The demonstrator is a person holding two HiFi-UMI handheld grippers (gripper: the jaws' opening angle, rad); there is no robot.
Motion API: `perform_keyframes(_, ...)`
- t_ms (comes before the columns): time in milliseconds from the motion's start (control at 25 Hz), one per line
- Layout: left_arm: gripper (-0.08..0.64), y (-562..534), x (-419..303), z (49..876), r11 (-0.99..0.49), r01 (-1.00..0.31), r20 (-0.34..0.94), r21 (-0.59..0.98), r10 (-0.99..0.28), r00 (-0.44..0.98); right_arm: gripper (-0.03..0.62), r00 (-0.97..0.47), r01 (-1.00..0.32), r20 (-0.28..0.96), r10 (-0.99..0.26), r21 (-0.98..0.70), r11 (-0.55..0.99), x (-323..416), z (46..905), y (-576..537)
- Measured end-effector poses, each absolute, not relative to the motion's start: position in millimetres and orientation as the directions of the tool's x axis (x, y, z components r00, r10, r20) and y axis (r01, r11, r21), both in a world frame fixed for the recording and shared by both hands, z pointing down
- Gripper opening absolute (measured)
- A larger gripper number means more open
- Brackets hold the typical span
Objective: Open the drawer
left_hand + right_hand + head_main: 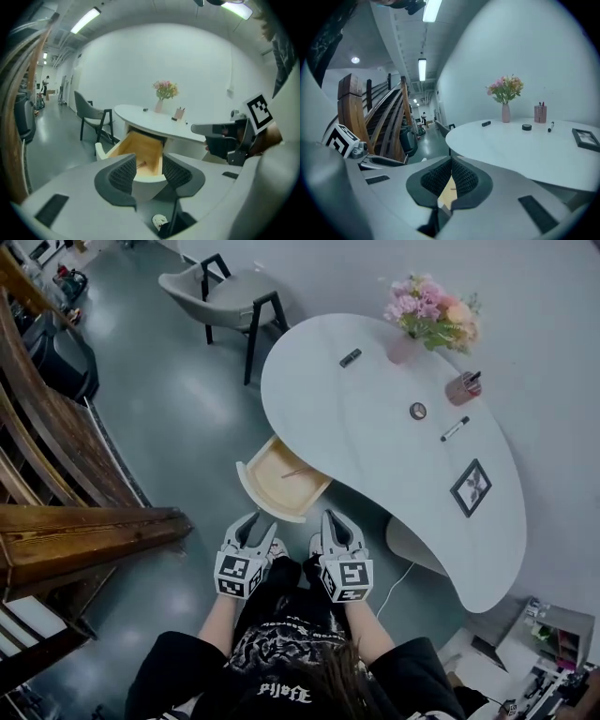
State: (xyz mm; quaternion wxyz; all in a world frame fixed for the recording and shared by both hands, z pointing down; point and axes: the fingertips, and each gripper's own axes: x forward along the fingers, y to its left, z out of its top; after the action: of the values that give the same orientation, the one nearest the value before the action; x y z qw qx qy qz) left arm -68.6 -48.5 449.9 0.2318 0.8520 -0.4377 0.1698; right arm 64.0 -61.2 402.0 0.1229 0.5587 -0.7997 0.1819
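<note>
Drawer [272, 507] out | left gripper [149, 165] wide apart, empty | right gripper [451, 161] closed, empty

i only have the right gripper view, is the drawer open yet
Observer: Yes. In the head view the drawer stands pulled out from under the table.
Operator: how far out
Observer: Far enough that most of its wooden inside shows.
Operator: is the left gripper on it
Observer: No. The left gripper is open and its pads touch nothing.
</note>
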Motion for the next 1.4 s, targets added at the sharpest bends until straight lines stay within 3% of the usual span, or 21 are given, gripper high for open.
perform_keyframes(480,0.183,-86,-29,312,-0.614,-0.765,0.230,0.195,-0.729,0.644,0.026,-0.267,-0.962,0.220,-0.938,-0.112,0.247,95,312,-81)
perform_keyframes(640,0.129,-90,-15,286,-0.648,-0.742,0.182,0.171,-0.720,0.670,0.026,-0.242,-0.968,0.172,-0.955,-0.113,0.225,105,290,-90)
perform_keyframes(800,0.114,-89,-7,270,-0.670,-0.730,0.155,0.136,-0.713,0.684,0.026,-0.219,-0.973,0.137,-0.966,-0.101,0.206,114,275,-89)
perform_keyframes(920,0.039,-96,-14,266,-0.635,-0.761,0.141,0.134,-0.748,0.649,0.026,-0.203,-0.976,0.131,-0.970,-0.108,0.190,119,272,-88)
perform_keyframes(1400,0.026,-88,-7,259,-0.644,-0.754,0.127,0.128,-0.743,0.657,0.026,-0.218,-0.975,0.144,-0.965,-0.065,0.210,113,271,-79)
